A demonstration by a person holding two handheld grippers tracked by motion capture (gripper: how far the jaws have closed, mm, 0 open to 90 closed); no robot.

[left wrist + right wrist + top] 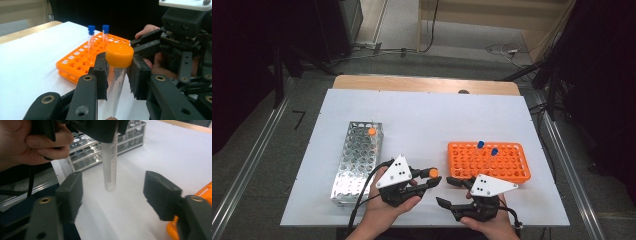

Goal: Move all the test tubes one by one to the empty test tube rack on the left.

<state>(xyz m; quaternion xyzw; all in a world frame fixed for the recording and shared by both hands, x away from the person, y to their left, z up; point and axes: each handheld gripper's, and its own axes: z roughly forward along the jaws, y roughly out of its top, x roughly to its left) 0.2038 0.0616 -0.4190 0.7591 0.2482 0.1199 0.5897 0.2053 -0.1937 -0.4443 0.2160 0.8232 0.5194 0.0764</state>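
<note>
Two tongs meet over the table's [422, 115] near edge, and the handover looks just about done. Left tongs [117, 75] are clamped on the tube [113, 87], pads pinching it right under its orange cap [119, 54], tube hanging upright with its round tip clear of the table. Right tongs [112, 195] stand apart, pads either side of the tube's lower end [110, 170] without touching it, so the grip sits with the left alone. By my read the tube is going between racks: the steel rack [357, 155] lies to the left with one orange-capped tube in it, the orange rack [489, 160] to the right with two blue-capped ones. Next move calls for the right tongs to back straight off without knocking the tip, then the left carries the tube over a free hole, keeps it vertical and lowers it in.
</note>
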